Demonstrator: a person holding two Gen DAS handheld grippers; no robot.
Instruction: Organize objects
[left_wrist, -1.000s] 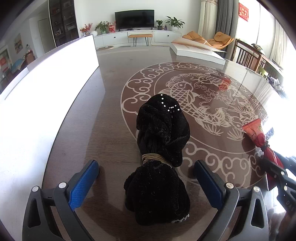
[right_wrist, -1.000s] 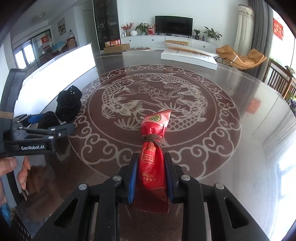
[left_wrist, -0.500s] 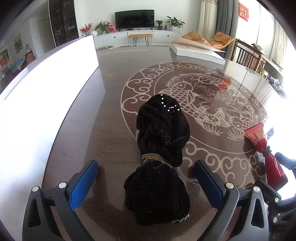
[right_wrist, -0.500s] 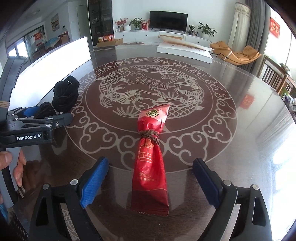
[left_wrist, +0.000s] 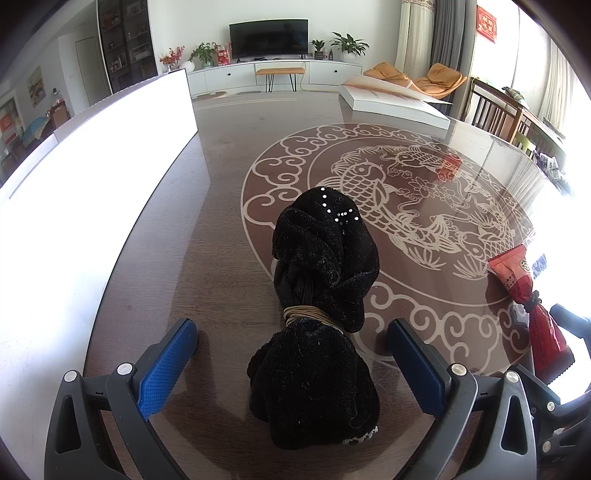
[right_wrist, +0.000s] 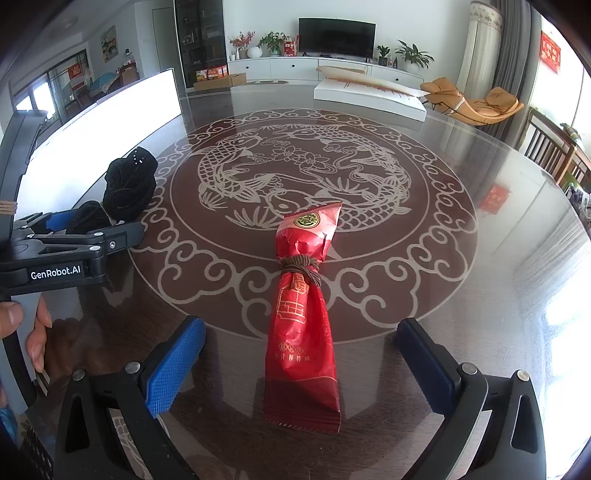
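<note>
We hold both tools angled down toward the dark table (right_wrist: 461, 280) with its pale fish-and-cloud pattern; in the right wrist view our left hand (right_wrist: 26, 325) shows at the left edge, fingers wrapped around the grey handle; the right tongs (right_wrist: 301, 363) are opening, their blue pads standing wide on either side of a red packet (right_wrist: 301, 325) without touching it; the packet lies flat on the table, tied near its middle with brown cord, its flared end pointing away from us; the left tongs (left_wrist: 291, 363) are spread wide as well, with a black cloth bundle (left_wrist: 321, 295) lying between the pads and clear of both; the bundle is bound at its waist with tan cord and rests on the table near a bright white box (left_wrist: 92, 177); in the left wrist view the red packet sits well to the right of the bundle.
</note>
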